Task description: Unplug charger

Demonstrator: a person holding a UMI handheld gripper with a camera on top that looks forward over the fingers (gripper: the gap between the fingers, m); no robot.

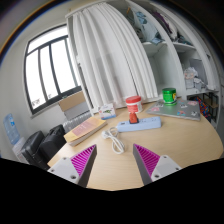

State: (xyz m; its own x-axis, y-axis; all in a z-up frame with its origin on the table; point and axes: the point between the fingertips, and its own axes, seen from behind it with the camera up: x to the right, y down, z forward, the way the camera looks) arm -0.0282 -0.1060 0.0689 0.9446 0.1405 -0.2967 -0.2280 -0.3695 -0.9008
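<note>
A red charger (132,106) stands plugged into a white-blue power strip (139,124) on the wooden table (175,145), beyond my fingers. A white cable (113,139) runs from the strip toward me and ends just ahead of the fingers. My gripper (113,160) is open and empty, with its magenta pads (82,158) wide apart over the bare tabletop.
A green cylinder (170,96) stands on a flat grey-blue board (180,110) to the right of the strip. A book or box (83,128) lies to the left. White curtains (110,55), a window (47,70) and shelves (170,40) are behind the table.
</note>
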